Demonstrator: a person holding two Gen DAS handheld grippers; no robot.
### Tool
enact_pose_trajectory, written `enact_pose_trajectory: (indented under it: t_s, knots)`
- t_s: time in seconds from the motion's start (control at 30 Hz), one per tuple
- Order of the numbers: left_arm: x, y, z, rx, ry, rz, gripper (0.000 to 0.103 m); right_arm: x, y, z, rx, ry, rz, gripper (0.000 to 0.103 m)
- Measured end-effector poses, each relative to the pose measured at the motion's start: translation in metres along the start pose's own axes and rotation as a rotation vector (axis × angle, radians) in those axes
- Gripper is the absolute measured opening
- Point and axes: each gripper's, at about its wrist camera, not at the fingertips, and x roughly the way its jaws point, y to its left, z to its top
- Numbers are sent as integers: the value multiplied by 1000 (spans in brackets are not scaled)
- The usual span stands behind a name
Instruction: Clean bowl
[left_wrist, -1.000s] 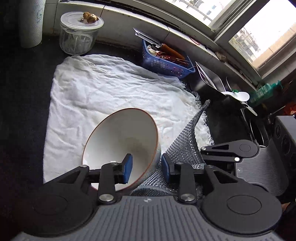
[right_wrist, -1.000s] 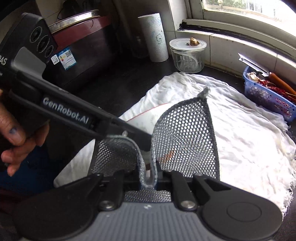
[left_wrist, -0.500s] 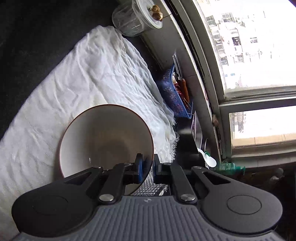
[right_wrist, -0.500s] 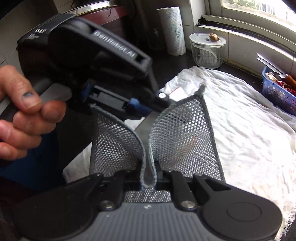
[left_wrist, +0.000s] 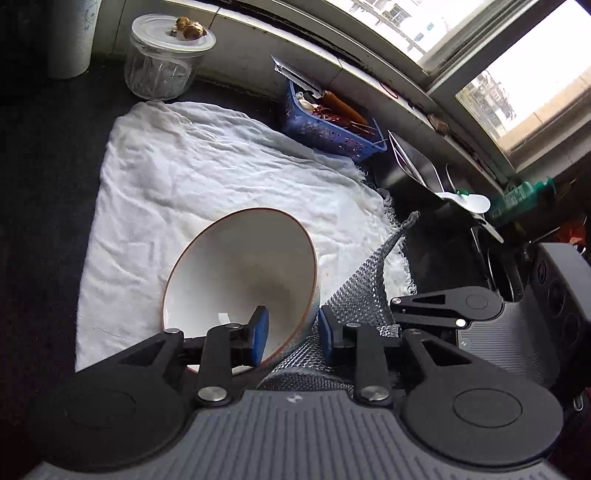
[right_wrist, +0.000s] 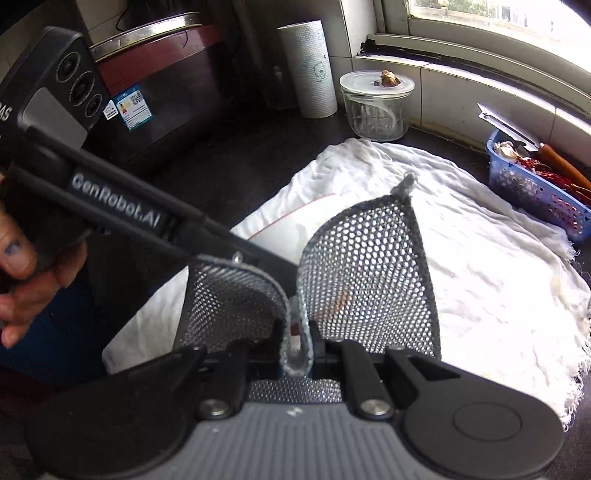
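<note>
We see the bowl (left_wrist: 243, 273) tilted on the cloth (left_wrist: 207, 184), empty, rim between left tool (left_wrist: 290, 330) pads, jaws opening. Right tool (right_wrist: 295, 345) clenched on mesh scrubber (right_wrist: 365, 273). Basket (left_wrist: 332, 129) w/ knife, chillies; lidded jar (left_wrist: 164, 61).

A white bowl (left_wrist: 243, 280) with a thin brown rim stands tilted on edge on the white cloth (left_wrist: 207, 173).
</note>
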Motion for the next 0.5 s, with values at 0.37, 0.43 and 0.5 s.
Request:
enact_pose_trajectory:
  t_s: [0.37, 0.43, 0.5]
  knots:
    - [-1, 43, -6, -478, -54, -248, 11, 8, 18, -7, -22, 29, 36, 11]
    - [2, 50, -9, -582, -75, -281, 11, 12, 25, -8, -35, 38, 57, 11]
    - [4, 53, -11, -639, -104, -292, 11, 16, 31, -8, -52, 47, 60, 11]
